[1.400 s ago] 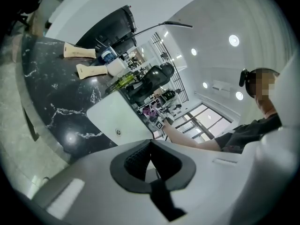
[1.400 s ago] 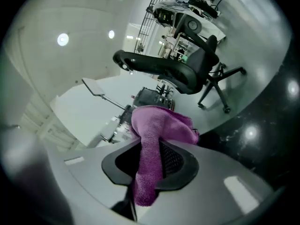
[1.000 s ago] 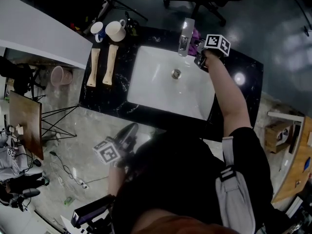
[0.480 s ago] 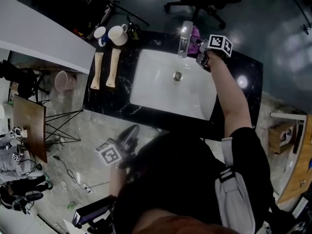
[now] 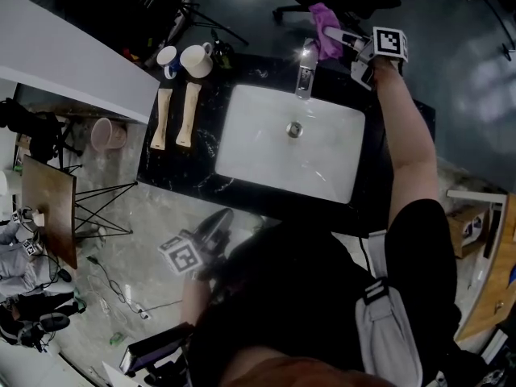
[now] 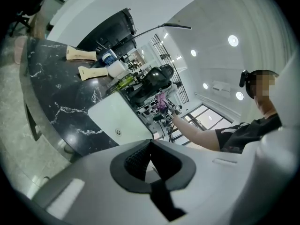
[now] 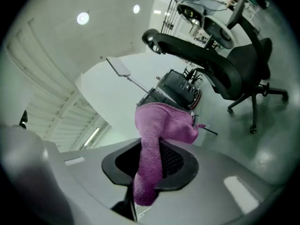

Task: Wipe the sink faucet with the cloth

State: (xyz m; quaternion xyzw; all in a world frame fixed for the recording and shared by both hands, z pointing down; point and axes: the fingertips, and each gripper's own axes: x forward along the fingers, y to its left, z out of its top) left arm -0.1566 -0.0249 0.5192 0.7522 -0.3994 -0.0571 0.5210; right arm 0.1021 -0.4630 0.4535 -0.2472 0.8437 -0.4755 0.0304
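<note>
Purple cloth (image 7: 164, 123) droops, bunched, pinched in right tongs (image 7: 149, 170).

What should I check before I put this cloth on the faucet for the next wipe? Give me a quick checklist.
1. Cloth gripped by the right gripper: ok, its jaws are shut on it.
2. Spare cloth past the jaws for wiping: ok, a fold sticks out.
3. Cloth on the faucet: not ok, it is held clear of it.
4. Left gripper out of the way: ok, shut, empty, off the counter, near the body.
5. Mugs clear of the faucet: ok, in the head view they stand left of the sink.
6. Faucet already clean: cannot tell.
</note>
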